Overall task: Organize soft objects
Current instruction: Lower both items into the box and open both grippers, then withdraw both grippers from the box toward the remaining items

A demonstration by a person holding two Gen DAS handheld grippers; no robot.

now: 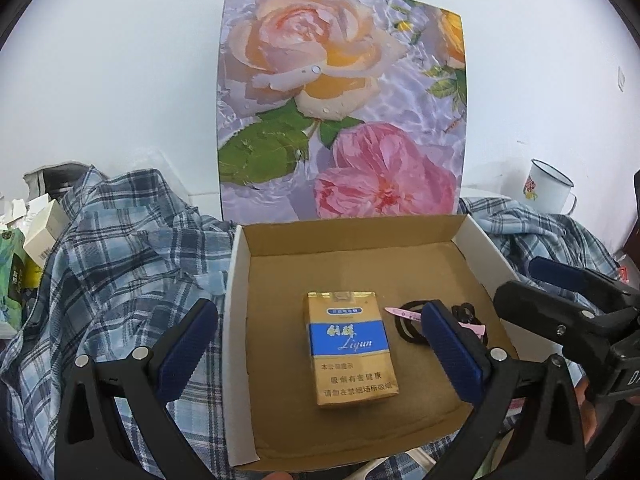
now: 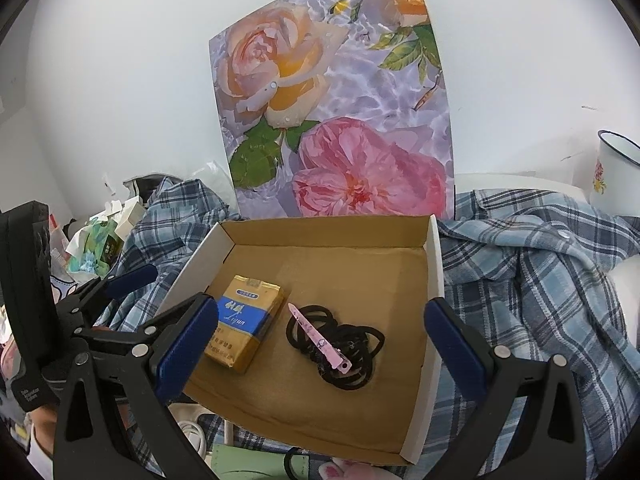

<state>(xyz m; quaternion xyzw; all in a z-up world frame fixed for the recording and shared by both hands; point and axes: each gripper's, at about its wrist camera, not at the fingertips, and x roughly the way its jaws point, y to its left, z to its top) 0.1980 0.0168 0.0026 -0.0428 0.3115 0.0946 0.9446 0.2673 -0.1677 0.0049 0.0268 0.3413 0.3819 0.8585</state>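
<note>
Both claws hang released: left gripper [image 1: 318,344] over the cigarette pack [image 1: 351,346], right gripper [image 2: 320,344] over the black hair ties [image 2: 340,346] in the cardboard box [image 2: 434,264]. The plaid shirt [image 2: 532,280] lies at 3 o'clock; pinch a thick fold.

Cluttered surface draped in a rumpled blue-and-white plaid shirt [image 2: 532,280]

The supporting surface is almost wholly hidden, so its material cannot be told. An open shallow cardboard box with white outer walls [image 2: 434,276] sits on the shirt, its flower-printed lid [image 2: 332,120] standing upright behind. On the box's brown floor lie a gold-and-blue cigarette pack [image 2: 246,322] and, just beside it, a heap of black elastic hair ties [image 2: 340,344] with a pink hair clip [image 2: 316,336] on top. A white enamel mug with a floral print [image 2: 614,172] stands at far right; small cartons and packets [image 1: 28,248] crowd the left.
</note>
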